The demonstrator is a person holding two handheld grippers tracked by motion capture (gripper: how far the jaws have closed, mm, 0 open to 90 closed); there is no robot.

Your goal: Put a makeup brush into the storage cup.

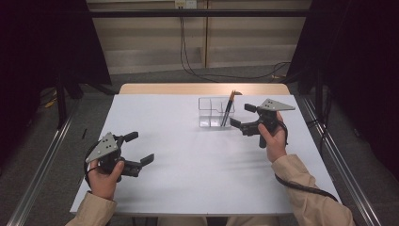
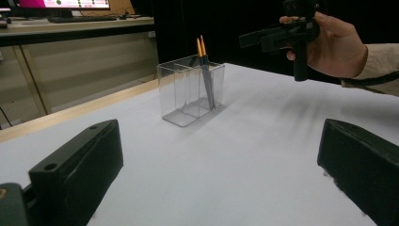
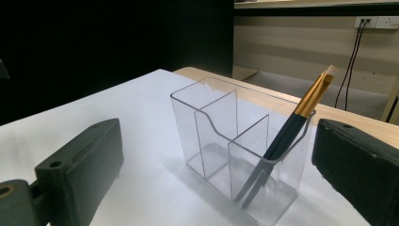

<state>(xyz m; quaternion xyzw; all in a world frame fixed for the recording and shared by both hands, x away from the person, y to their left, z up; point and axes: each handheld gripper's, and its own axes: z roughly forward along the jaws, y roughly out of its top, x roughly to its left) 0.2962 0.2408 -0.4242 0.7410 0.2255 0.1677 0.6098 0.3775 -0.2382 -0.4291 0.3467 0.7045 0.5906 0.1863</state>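
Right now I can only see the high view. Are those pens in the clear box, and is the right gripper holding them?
Observer: No. In the right gripper view the right gripper has its jaws wide open around the clear box, with nothing pinched.
Operator: So what are the sticks?
Observer: Two brushes with dark handles and gold bands, leaning in the box's end compartment.
Operator: Is the box split up inside?
Observer: Yes, clear dividers make several compartments; the others look empty.
Operator: And the left gripper?
Observer: The left gripper has its jaws open, low over the white table.
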